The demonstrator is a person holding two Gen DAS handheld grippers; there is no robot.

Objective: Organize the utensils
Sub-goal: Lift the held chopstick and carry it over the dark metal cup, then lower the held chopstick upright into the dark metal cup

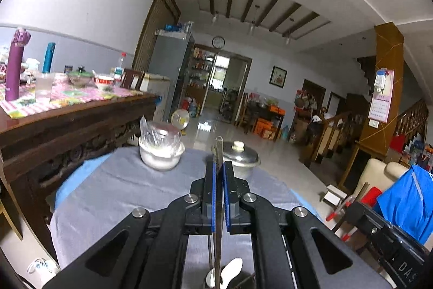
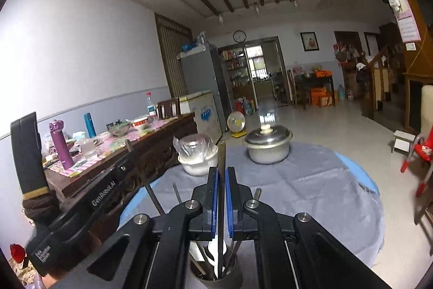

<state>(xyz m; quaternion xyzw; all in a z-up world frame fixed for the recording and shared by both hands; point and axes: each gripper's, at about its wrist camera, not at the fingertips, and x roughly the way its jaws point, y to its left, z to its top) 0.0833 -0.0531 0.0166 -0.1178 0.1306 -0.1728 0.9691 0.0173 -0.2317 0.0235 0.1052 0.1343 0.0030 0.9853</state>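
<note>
Both grippers hover over the round surface w/ grey cloth (image 2: 311, 180), each pinching one thin utensil upright.

Right gripper (image 2: 222, 180): jaws pressed onto a dark, slim chopstick-like rod (image 2: 222, 153). Its top end pokes up past the jaw tips; its lower end runs down behind the jaws into the dark cylindrical utensil holder (image 2: 216, 275) directly beneath. The holder already carries a white plastic spoon (image 2: 216, 251) plus a few metal sticks.

Left gripper (image 1: 219, 175): jaws closed on a thin metal rod (image 1: 218, 151), also vertical. Below its jaws a white spoon (image 1: 230, 270) shows, so it's prob. over the same holder, though the rim isn't clear in that view.

Ahead of the jaws, well apart: white bowl w/ plastic-wrapped lid (image 2: 199, 159) and aluminium lidded pot (image 2: 268, 145). Not in the way.

Step in hand looks like dropping the sticks into the holder. To do it well:
- keep each rod vertical, tip inside the rim before letting go
- lower till the tip is deep, then ease the jaws apart; don't drop from height, or it may bounce out
- one side at a time, since the two grippers are close and could clash
- steer clear of the spoon so nothing levers out or tips the holder.
</note>
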